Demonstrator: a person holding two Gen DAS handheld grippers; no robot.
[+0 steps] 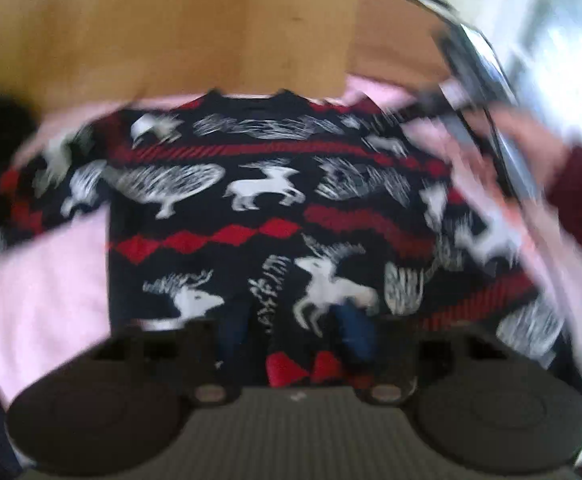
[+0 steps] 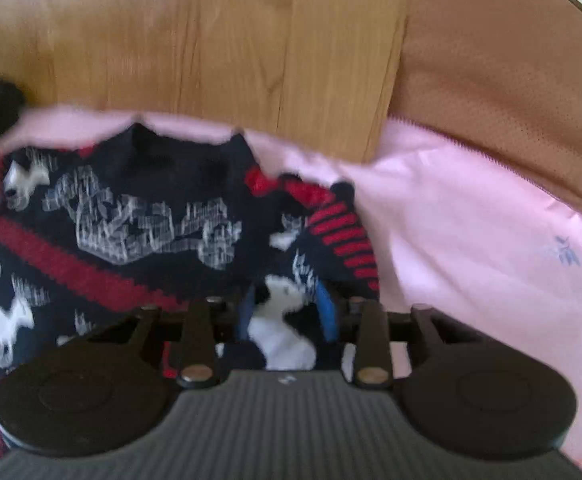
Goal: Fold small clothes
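Looking down from the left tongs (image 1: pixel 295 336): blue tips partly apart over the sweater (image 1: pixel 267 208) hem, grip too blurry to tell. Spread flat on pink cloth (image 1: pixel 47 284), collar at the bare wooden counter (image 1: pixel 163 28) edge.

Looking down from the right tongs (image 2: pixel 289 312): pinched shut on a sweater (image 2: pixel 131 216) fold. Pink cloth (image 2: pixel 471 248) free alongside, open counter (image 2: pixel 211 40) beyond.
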